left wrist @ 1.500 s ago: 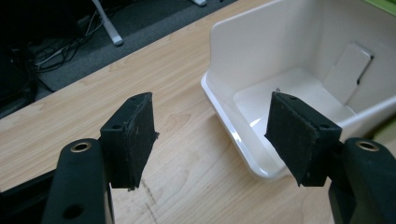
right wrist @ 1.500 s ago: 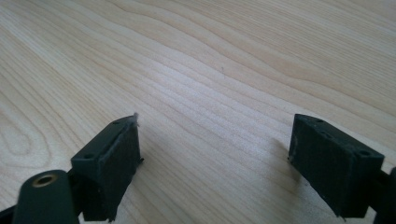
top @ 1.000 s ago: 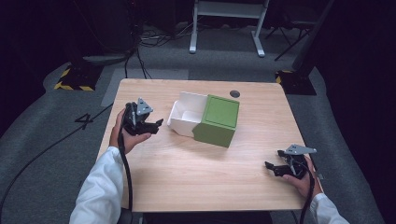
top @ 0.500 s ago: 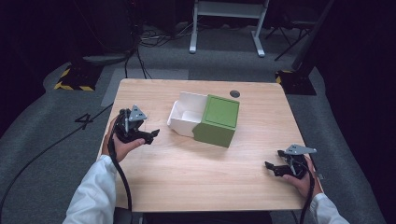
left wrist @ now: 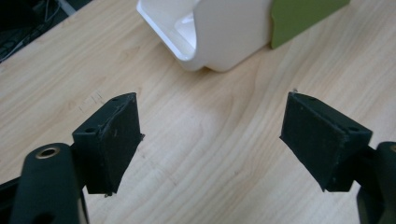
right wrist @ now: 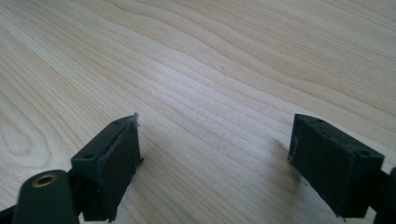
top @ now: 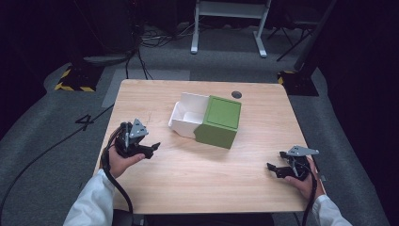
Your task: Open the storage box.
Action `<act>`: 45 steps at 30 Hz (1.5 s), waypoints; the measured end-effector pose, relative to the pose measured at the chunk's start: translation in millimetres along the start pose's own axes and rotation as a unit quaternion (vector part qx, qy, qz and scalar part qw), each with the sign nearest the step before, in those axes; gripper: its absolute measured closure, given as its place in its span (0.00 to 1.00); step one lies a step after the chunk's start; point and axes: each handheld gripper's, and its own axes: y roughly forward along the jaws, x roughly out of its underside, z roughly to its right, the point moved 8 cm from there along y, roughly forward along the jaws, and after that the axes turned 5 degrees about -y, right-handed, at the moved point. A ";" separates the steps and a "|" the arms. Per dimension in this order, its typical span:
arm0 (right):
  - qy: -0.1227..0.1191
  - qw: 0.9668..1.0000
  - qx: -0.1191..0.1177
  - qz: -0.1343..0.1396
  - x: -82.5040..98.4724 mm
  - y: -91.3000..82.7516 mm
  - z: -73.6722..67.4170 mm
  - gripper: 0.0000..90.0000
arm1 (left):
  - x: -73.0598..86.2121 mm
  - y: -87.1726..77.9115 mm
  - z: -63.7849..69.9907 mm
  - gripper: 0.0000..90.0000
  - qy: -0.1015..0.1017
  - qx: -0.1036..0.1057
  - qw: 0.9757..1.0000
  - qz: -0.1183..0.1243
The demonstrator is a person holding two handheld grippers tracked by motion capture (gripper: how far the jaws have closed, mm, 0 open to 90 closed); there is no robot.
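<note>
The white box (top: 188, 115), half sheathed in its green sleeve (top: 221, 121), was set mid-table (top: 197, 188); the left gripper (top: 151, 149), jaws wide after just closing slightly, gripped nothing nearby; the right gripper (top: 274, 168), well apart, was likewise spread and empty.

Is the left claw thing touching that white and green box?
Apart. The left gripper view shows bare table between the left gripper and the box.

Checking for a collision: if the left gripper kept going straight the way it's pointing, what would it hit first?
Probably the white box: the open left gripper looks over bare table at its rounded corner, the green sleeve just beyond.
</note>
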 end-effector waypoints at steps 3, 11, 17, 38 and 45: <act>0.000 1.000 0.000 0.000 0.0 0.0 0.0 0.18 | 10.0 -0.9 3.9 0.24 -0.005 0.007 1.000 -0.002; 0.000 1.000 0.000 0.000 0.0 0.0 0.0 0.18 | 45.7 3.3 14.1 0.26 -0.014 0.033 0.999 -0.032; 0.000 1.000 0.000 0.000 0.0 0.0 0.1 0.18 | 79.3 22.8 35.1 0.23 0.054 -0.003 0.996 -0.068; 0.000 1.000 -0.001 0.000 0.0 0.0 0.0 0.18 | 117.6 22.1 18.0 0.22 -0.077 0.041 0.996 -0.026; 0.000 1.000 -0.002 0.000 0.0 0.1 0.0 0.18 | 118.0 22.2 16.7 0.20 -0.082 0.036 0.996 -0.027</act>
